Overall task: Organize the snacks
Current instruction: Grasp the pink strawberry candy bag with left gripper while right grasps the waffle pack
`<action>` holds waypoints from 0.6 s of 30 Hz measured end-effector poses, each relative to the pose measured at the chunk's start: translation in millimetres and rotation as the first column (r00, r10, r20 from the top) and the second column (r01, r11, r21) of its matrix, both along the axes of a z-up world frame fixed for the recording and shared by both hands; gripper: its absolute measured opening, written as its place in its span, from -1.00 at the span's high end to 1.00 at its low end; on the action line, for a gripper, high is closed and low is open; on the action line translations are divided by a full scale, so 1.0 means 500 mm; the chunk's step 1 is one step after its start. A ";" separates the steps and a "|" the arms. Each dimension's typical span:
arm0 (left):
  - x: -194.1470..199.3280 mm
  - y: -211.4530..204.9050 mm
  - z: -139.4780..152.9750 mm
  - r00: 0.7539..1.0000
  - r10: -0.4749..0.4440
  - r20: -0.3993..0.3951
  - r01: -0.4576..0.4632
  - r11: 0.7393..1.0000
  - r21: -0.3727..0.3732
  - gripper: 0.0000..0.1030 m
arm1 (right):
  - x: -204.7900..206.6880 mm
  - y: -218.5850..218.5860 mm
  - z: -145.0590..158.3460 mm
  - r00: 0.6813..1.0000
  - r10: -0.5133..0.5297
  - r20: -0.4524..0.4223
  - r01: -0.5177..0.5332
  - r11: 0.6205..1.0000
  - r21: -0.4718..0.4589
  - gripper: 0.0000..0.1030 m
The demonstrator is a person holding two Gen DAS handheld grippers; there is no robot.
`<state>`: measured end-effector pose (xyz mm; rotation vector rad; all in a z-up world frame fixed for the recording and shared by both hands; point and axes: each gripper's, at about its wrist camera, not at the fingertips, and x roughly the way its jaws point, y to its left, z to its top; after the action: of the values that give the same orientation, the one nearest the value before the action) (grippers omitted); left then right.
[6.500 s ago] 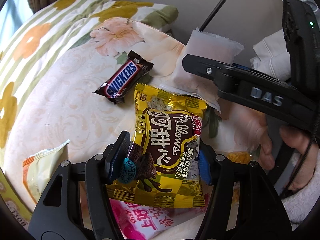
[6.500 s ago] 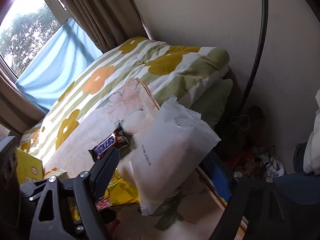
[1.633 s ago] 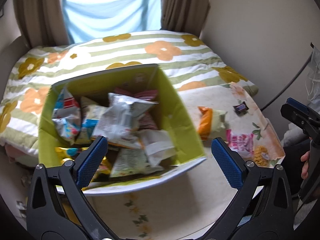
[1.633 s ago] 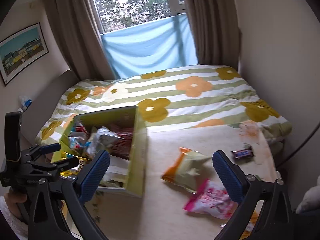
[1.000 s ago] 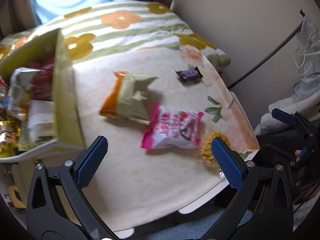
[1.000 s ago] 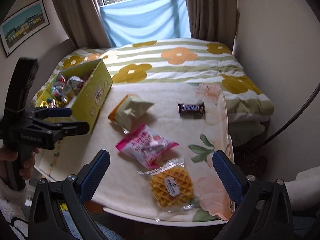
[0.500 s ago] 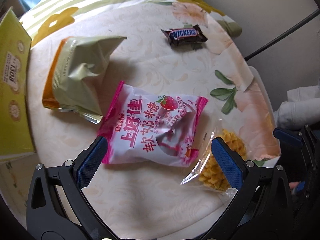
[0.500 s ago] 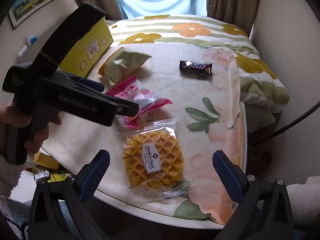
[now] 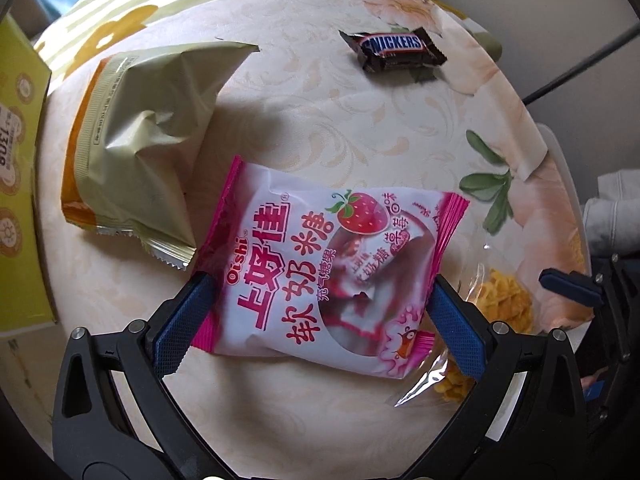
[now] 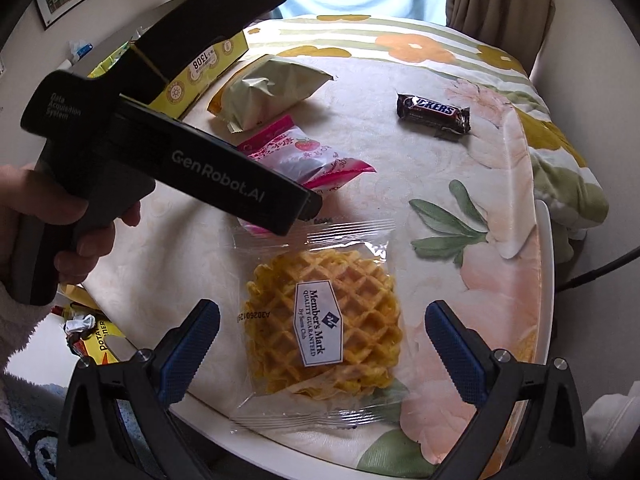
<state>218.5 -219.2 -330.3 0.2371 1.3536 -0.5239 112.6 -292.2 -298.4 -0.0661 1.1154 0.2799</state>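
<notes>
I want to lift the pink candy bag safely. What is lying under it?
The pink candy bag overlaps the waffle packet's clear edge; the rest beneath is covered.

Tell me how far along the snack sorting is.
Four snacks remain on the table, outside the yellow box. The left gripper straddles the pink candy bag, open; the right gripper straddles the waffle, open. The Snickers and green bag lie untouched.

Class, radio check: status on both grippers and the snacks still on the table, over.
Left gripper open, straddling pink candy bag. Right gripper open over waffle pack. Green bag and Snickers loose on table; nothing blocking.
</notes>
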 end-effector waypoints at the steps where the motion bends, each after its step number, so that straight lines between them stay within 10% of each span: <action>1: -0.005 -0.005 -0.002 1.000 -0.023 0.018 0.023 1.000 0.020 -0.99 | 0.000 0.001 -0.001 1.000 0.006 -0.001 -0.006 1.000 -0.005 -0.99; 18: -0.061 -0.013 0.053 0.984 -0.113 0.138 0.106 0.993 0.060 0.19 | 0.002 0.027 -0.038 0.998 0.050 -0.026 -0.051 0.997 -0.053 -0.99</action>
<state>188.1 -225.9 -304.0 0.3864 1.2216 -0.5541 113.8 -278.6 -317.6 -0.1396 1.1467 0.2966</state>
